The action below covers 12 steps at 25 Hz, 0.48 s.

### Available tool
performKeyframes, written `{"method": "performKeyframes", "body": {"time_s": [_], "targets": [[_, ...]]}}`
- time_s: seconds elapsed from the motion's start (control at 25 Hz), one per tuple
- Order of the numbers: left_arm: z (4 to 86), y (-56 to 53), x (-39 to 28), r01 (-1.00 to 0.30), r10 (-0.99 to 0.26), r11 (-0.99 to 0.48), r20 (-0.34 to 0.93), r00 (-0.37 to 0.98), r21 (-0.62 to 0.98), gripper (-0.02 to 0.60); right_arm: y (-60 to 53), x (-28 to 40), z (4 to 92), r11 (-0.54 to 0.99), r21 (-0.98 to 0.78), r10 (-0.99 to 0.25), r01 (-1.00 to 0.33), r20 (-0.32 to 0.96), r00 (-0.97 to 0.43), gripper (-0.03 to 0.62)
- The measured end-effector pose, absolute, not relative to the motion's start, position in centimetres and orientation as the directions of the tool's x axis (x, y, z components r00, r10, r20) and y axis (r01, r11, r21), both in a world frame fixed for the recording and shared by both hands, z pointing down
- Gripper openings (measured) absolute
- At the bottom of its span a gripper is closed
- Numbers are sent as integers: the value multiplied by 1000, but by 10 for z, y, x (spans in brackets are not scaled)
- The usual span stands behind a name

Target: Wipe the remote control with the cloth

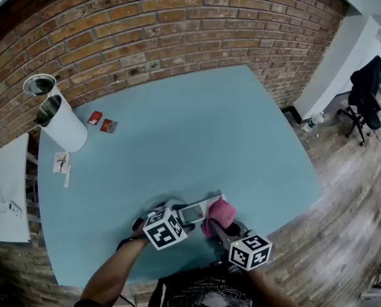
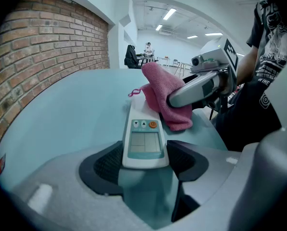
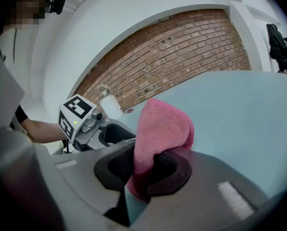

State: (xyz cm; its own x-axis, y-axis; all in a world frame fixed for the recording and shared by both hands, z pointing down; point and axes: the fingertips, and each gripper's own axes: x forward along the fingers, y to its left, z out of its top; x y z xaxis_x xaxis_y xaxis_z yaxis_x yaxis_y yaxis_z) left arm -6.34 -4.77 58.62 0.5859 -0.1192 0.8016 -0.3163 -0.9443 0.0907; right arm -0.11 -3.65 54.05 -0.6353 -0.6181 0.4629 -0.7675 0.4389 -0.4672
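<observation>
The left gripper (image 2: 143, 161) has its 2 jaws clamped on the near end of the remote control (image 2: 143, 139), one pad against each long side. The remote's screen lies just ahead of the pads, and 3 small buttons sit beyond the screen. The right gripper (image 3: 144, 170) has its 2 jaws closed on a folded pink cloth (image 3: 162, 126), which bulges up and forward out of the pads. In the left gripper view the cloth rests on the far end of the remote, ahead of the left jaws and slightly to their right. The remote points away over the blue table (image 1: 197, 133). Far beyond both pairs of jaws stand a white cup (image 1: 62, 125) and 2 red packets (image 1: 102, 121).
</observation>
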Motion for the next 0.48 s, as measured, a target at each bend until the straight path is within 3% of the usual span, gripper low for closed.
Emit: {"method": "performKeyframes", "body": {"time_s": [0.48], "targets": [[587, -48, -62, -316, -117, -944, 802, 585, 93, 284, -25, -39, 542, 526, -470, -532, -709, 469, -705, 67]]}}
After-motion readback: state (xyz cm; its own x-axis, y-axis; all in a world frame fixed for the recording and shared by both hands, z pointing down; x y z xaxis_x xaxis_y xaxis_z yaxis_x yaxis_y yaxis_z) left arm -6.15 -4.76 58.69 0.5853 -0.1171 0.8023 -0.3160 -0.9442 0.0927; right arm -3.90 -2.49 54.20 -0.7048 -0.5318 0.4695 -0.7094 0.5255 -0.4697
